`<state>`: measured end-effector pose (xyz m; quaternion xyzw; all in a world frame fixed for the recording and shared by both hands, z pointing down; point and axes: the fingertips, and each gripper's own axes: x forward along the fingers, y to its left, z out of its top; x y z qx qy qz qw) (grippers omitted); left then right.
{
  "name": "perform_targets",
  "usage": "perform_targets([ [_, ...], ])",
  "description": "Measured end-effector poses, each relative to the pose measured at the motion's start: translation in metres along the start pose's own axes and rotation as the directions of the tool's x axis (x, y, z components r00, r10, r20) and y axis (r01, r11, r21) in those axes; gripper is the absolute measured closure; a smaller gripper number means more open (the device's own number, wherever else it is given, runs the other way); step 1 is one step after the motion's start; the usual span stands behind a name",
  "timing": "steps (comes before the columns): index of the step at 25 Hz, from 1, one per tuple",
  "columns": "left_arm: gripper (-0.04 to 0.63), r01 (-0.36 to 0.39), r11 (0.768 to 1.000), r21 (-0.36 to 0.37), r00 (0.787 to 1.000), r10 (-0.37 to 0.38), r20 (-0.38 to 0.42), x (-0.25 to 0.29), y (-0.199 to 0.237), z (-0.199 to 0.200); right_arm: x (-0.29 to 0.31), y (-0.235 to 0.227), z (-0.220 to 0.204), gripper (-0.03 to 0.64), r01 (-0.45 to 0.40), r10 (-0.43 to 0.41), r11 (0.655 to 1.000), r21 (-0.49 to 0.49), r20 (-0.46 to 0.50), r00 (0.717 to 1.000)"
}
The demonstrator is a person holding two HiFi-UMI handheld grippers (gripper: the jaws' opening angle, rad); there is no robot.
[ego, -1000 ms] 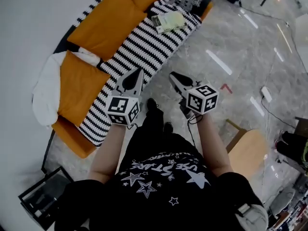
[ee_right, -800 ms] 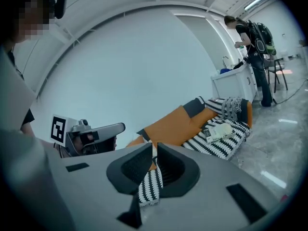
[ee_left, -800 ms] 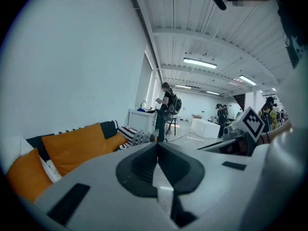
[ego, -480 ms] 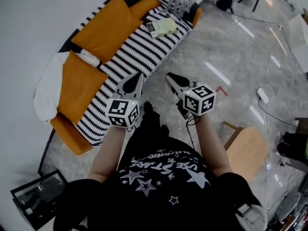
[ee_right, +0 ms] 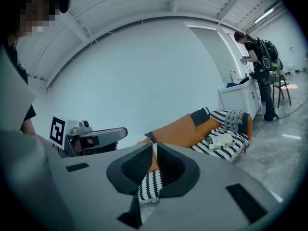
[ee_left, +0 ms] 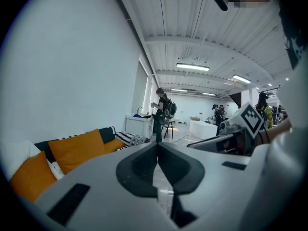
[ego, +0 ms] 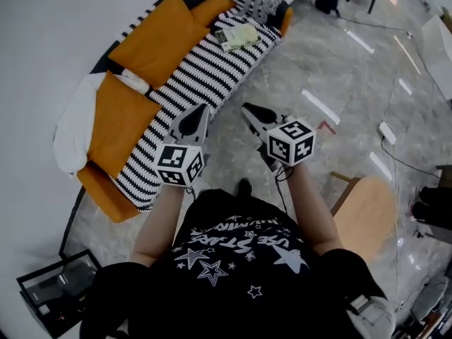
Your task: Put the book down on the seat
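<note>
A pale green book [ego: 236, 37] [ee_right: 222, 140] lies flat on the black-and-white striped seat [ego: 205, 73] of a sofa, near its far end. I stand on the floor in front of the sofa, well away from the book. My left gripper [ego: 199, 115] [ee_left: 157, 146] is shut with nothing in it, its tips meeting. Beside it at about the same height, my right gripper [ego: 247, 110] [ee_right: 154, 146] is also shut and empty. Both point roughly toward the sofa.
Orange cushions [ego: 155, 32] line the sofa back, and a white pillow [ego: 70, 129] rests at its near end. A patterned throw [ego: 260, 0] lies past the book. A round wooden stool [ego: 364, 217] stands at my right. A person [ee_left: 162, 113] with a backpack stands by a white counter.
The view has shifted slightly, with the sofa and book sitting a little higher in the head view. Both grippers have stayed shut and side by side.
</note>
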<state>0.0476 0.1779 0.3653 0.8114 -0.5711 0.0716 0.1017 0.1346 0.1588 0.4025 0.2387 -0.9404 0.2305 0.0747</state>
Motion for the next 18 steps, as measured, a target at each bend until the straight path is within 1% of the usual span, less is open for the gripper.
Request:
perform_targets([
  [5,0.586,0.021,1.0,-0.011,1.0,-0.02,0.006,-0.017,0.005,0.0,0.008,0.016,0.002,0.571,0.018,-0.018,1.0,-0.012,0.0,1.0],
  [9,0.587,0.04,0.999,-0.007,0.999,-0.04,0.019,-0.038,0.021,0.003,0.022,0.041,0.005,0.572,0.045,-0.045,0.999,-0.015,0.016,0.999],
  [13,0.586,0.049,0.999,-0.019,0.999,-0.049,0.007,-0.062,0.04,-0.004,0.034,0.072,-0.004,0.572,0.052,-0.052,0.998,-0.026,0.01,0.999],
  [18,0.586,0.086,0.996,-0.01,0.996,-0.086,0.014,-0.083,0.047,-0.004,0.034,0.092,-0.009,0.574,0.095,-0.095,0.995,-0.025,0.017,0.995],
])
